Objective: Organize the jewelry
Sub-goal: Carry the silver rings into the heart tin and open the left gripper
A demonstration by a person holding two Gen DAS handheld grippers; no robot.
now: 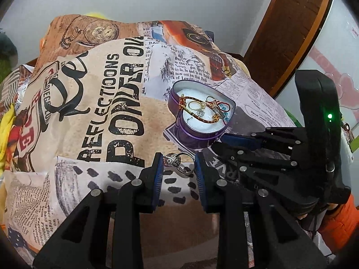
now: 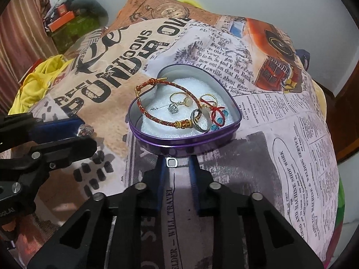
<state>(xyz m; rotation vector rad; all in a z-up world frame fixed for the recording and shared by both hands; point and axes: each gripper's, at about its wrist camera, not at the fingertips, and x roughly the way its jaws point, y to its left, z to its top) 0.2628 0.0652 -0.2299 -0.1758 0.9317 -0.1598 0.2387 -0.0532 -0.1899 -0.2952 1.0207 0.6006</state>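
A purple heart-shaped tin (image 1: 197,137) (image 2: 186,140) with white foam sits on the printed cloth. It holds a red braided bracelet (image 2: 157,114), gold rings (image 2: 179,98), a grey ring (image 2: 197,121) and blue beads (image 2: 221,118). My left gripper (image 1: 179,163) is closed on a silver jewelled ring (image 1: 174,160) just in front of the tin; it also shows in the right wrist view (image 2: 86,131). My right gripper (image 2: 178,163) has a small silver square link (image 2: 171,162) between its fingertips at the tin's near wall; contact on both sides is unclear.
The printed cloth (image 1: 101,103) covers a rounded soft surface that falls away at the sides. Yellow fabric (image 2: 38,85) lies at the left. A wooden door frame (image 1: 289,29) stands at the right, a wall behind.
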